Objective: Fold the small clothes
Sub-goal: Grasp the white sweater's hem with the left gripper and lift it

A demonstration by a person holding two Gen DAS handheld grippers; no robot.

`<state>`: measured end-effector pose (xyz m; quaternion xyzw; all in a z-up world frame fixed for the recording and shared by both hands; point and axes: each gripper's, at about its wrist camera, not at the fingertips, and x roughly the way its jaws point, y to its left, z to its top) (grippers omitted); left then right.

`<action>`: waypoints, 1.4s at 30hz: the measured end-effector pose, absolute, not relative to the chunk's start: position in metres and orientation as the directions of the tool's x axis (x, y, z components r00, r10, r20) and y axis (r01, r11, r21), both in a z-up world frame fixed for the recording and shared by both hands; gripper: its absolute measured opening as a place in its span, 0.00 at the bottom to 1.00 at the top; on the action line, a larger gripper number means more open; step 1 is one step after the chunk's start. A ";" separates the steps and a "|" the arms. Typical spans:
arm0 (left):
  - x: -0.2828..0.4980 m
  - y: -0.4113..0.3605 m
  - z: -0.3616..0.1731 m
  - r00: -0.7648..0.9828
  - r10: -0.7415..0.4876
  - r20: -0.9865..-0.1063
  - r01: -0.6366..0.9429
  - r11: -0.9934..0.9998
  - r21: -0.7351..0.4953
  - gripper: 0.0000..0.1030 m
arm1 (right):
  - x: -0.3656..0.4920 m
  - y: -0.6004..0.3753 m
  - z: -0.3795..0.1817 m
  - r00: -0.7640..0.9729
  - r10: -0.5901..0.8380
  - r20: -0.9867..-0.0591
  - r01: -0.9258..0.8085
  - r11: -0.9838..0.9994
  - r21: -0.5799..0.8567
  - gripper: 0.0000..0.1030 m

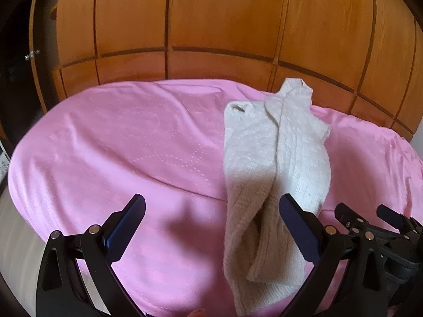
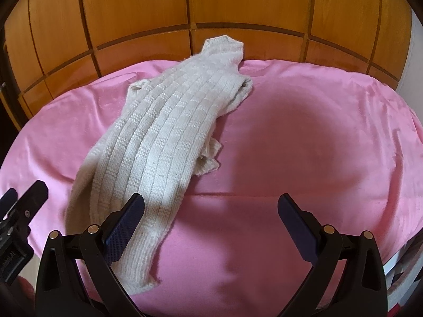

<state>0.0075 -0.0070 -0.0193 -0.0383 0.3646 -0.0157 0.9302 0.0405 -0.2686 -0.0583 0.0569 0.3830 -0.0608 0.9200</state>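
A small cream knitted garment (image 1: 277,158) lies lengthwise on the pink cloth (image 1: 119,145), its far end leaning on the wooden board. It also shows in the right wrist view (image 2: 158,137), bunched into a long strip. My left gripper (image 1: 211,211) is open and empty, its right finger over the garment's near part. My right gripper (image 2: 210,211) is open and empty, its left finger (image 2: 127,224) over the garment's near end. The right gripper also shows at the right edge of the left wrist view (image 1: 370,222).
A wooden panelled board (image 1: 211,26) stands right behind the pink cloth (image 2: 304,132). A dark opening (image 1: 15,52) lies at the far left. The cloth's front edge drops off near my grippers.
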 end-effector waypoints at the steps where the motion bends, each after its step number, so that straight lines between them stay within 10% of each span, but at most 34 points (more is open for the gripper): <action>1: 0.009 -0.007 -0.021 0.728 -0.061 -0.683 0.001 0.996 -0.087 0.98 | 0.041 -0.270 -0.059 0.699 -0.056 -0.713 0.148 0.987 0.068 0.97; 5: 0.017 -0.004 -0.028 0.700 -0.098 -0.708 0.019 0.993 -0.119 0.89 | 0.048 -0.287 -0.067 0.695 0.069 -0.716 0.100 0.976 0.192 0.97; 7: 0.023 -0.004 -0.032 0.678 -0.133 -0.723 0.053 0.990 -0.132 0.73 | 0.052 -0.295 -0.072 0.686 0.119 -0.718 0.086 0.966 0.242 0.81; 17: 0.052 -0.020 -0.058 0.564 -0.242 -0.790 0.155 0.970 -0.187 0.56 | 0.105 -0.287 -0.101 0.575 0.385 -0.722 -0.011 0.886 0.464 0.41; 21: 0.056 -0.016 -0.063 0.538 -0.272 -0.798 0.157 0.962 -0.222 0.52 | 0.118 -0.270 -0.120 0.452 0.499 -0.739 -0.027 0.836 0.548 0.41; 24: 0.058 -0.014 -0.079 0.485 -0.297 -0.822 0.164 0.955 -0.249 0.11 | 0.117 -0.259 -0.122 0.453 0.526 -0.720 -0.089 0.830 0.550 0.28; 25: 0.058 -0.012 -0.082 0.472 -0.313 -0.824 0.159 0.950 -0.270 0.10 | 0.117 -0.257 -0.119 0.455 0.524 -0.720 -0.109 0.835 0.539 0.09; 28: 0.057 -0.008 -0.068 0.501 -0.361 -0.787 0.171 0.932 -0.319 0.07 | 0.108 -0.258 -0.096 0.487 0.532 -0.693 -0.171 0.836 0.522 0.06; 34: 0.072 0.026 -0.009 0.615 -0.415 -0.670 0.185 0.902 -0.389 0.05 | 0.082 -0.329 -0.009 0.710 0.393 -0.584 -0.170 0.901 0.400 0.06; 42: 0.159 0.088 0.056 0.756 -0.233 -0.611 0.063 0.956 -0.286 0.05 | 0.099 -0.513 0.038 0.814 -0.123 -0.568 0.320 0.911 0.262 0.06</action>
